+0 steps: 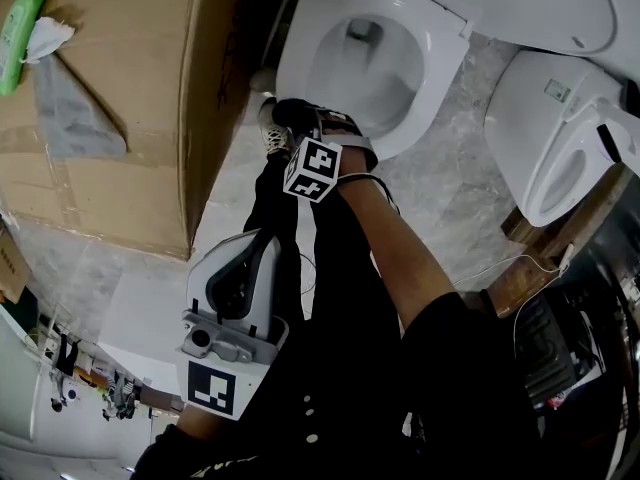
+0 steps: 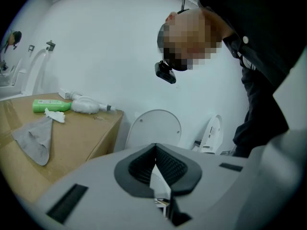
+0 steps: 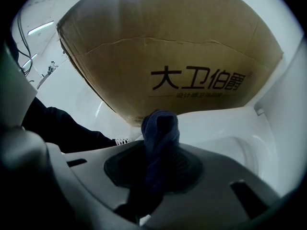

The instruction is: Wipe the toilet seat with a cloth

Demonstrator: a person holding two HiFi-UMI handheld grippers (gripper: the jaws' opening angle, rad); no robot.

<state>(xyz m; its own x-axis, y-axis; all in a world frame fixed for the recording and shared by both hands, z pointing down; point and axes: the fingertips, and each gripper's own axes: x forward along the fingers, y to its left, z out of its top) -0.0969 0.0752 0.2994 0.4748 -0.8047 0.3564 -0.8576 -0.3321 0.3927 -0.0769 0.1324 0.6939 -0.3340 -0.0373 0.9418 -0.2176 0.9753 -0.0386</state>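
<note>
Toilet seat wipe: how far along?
Done: dark blue cloth is clamped in the right gripper. In hand: cloth sits at the toilet seat rim beside the cardboard box. Left: the wipe itself; no wiped area is visible. Left gripper hangs back, shut, empty.

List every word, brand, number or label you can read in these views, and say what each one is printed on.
"大卫伯爵": large dark print on the side of the cardboard box, right gripper view.
Smaller line beneath it on the same box: too small to read.
Label on the green bottle on top of the box: blurred, unreadable.
Sticker on the neighbouring toilet: too small to read.
</note>
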